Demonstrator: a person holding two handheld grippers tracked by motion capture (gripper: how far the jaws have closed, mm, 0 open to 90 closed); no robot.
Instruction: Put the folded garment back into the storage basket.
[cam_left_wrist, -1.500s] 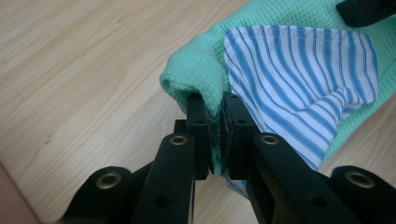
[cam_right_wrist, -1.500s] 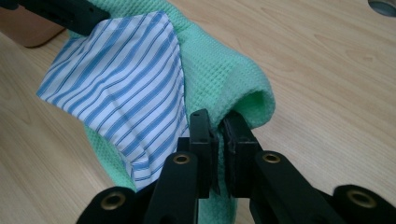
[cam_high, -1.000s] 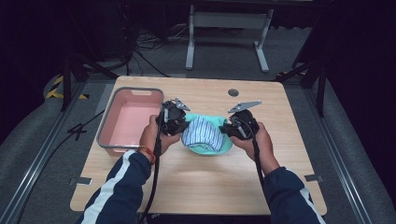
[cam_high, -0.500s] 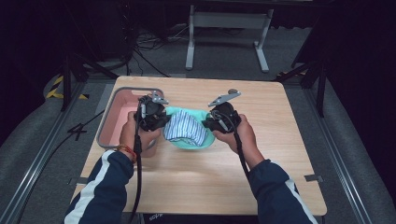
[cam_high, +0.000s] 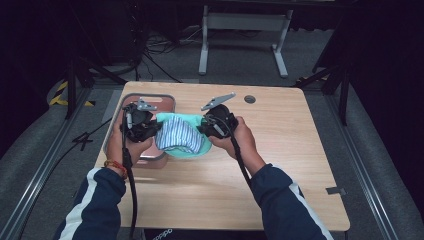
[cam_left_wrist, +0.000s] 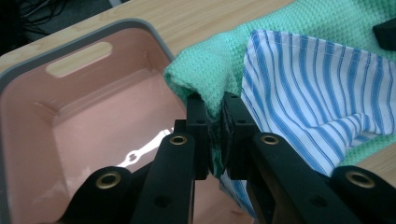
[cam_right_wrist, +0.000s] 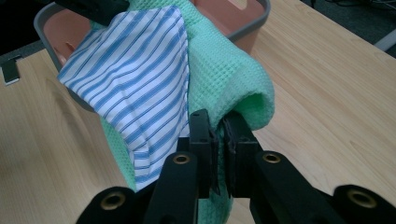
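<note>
A folded stack of a green waffle-weave cloth (cam_high: 196, 145) with a blue-and-white striped cloth (cam_high: 176, 135) on top hangs in the air between both grippers. My left gripper (cam_high: 150, 131) is shut on the green cloth (cam_left_wrist: 205, 74) at its left edge, right over the pink bin (cam_high: 162, 105). My right gripper (cam_high: 206, 127) is shut on the green cloth (cam_right_wrist: 233, 79) at its right edge, over the wooden table (cam_high: 280, 150). The striped cloth (cam_left_wrist: 317, 88) drapes down beside the left jaws, and the striped cloth (cam_right_wrist: 135, 84) lies over the fold in the right gripper view.
The pink bin (cam_left_wrist: 84, 121) with a grey rim is empty inside and sits at the table's left side. A round cable hole (cam_high: 250, 99) is in the table's far part. A metal stand (cam_high: 240, 35) is on the floor beyond the table.
Both grippers have carried the stacked cloths leftward from the table's middle, so the left end now hangs over the pink bin. Both stayed shut on the green cloth.
</note>
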